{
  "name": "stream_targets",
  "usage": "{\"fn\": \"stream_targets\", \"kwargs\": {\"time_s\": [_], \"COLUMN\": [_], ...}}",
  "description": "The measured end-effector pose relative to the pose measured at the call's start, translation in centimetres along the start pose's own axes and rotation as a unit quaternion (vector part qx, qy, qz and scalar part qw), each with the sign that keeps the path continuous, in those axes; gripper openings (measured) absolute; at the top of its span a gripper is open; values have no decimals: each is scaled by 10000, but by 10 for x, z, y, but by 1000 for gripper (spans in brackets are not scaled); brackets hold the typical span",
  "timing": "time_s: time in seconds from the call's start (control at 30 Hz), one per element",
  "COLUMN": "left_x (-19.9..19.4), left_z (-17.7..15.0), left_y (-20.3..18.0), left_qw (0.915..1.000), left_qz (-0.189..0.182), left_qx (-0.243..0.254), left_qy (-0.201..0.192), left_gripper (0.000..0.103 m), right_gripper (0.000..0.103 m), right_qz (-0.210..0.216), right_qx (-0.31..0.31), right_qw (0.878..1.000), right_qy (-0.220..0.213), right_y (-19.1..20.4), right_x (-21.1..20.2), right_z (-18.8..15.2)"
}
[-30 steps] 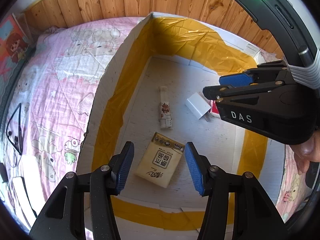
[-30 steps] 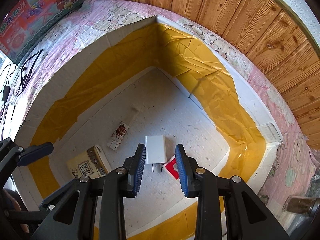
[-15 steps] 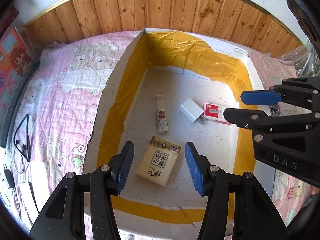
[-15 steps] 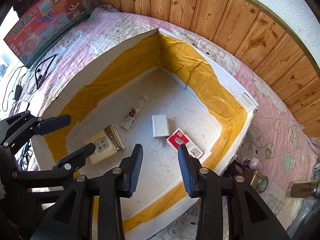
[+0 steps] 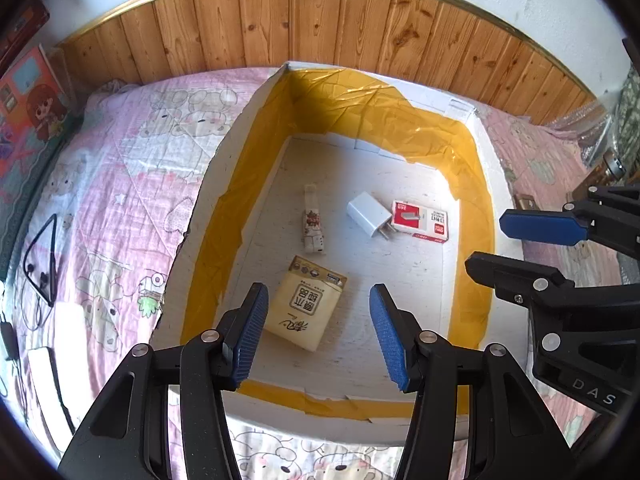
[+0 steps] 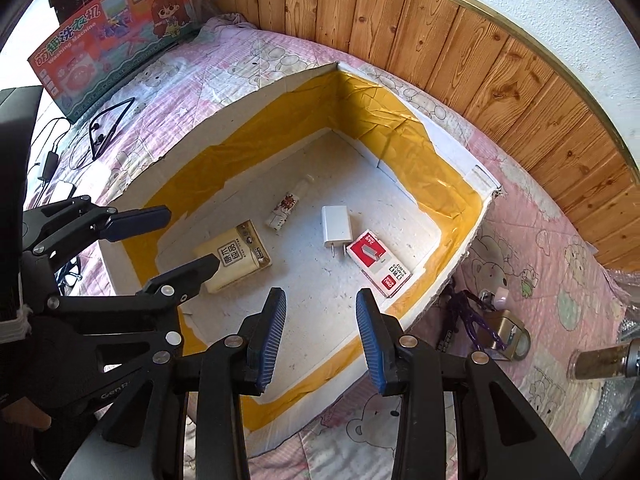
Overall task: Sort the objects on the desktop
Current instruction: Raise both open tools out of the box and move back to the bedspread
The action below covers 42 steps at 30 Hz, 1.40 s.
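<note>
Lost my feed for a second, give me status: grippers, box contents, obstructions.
Left gripper and right gripper open, empty, above the box. Inside: tissue pack, charger, staple box, small tube. Nothing blocking.

A home bedroom, by the look of it.

A pink cartoon-bear quilt is covering the bed, wood panelling is running along the wall across the top, and a toy washing-machine box is leaning at upper left.
</note>
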<state>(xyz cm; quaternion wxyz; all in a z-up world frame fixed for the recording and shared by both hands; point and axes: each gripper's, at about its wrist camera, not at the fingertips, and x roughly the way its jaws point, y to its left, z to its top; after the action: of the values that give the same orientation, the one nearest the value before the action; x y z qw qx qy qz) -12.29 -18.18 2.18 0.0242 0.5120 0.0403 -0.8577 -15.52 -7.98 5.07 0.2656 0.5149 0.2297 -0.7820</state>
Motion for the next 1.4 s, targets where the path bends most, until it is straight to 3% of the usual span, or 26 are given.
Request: {"fn": "stream_targets", "kwargs": {"time_s": [0.73,0.97,1.07,1.4], "left_x": [-43,-66,-69,-67], "left_z": [-51,-65,-70,-82], "left_y": [-13,-32,-47,-92], "left_qw": [9975,9948,9950,9958], "left_qz": [-291,-419,-427,-442], "left_qx": [-378,-229,-113,191], "left_qy": [-530,-899,-894,-780], "left_gripper": [56,56,56,56], "right_gripper": [40,42,47,47], "right_qz": [280,349,307,367], "right_qx": [208,417,491,765], "right_qw": [9978,9940,9917,9847], "right_qy": [-564,-954,-1151,-1522], "right_y": [2,-8,-15,-43], "right_x": [-43,-57,-62,-68], "right_z": [-57,-86,-100,-144]}}
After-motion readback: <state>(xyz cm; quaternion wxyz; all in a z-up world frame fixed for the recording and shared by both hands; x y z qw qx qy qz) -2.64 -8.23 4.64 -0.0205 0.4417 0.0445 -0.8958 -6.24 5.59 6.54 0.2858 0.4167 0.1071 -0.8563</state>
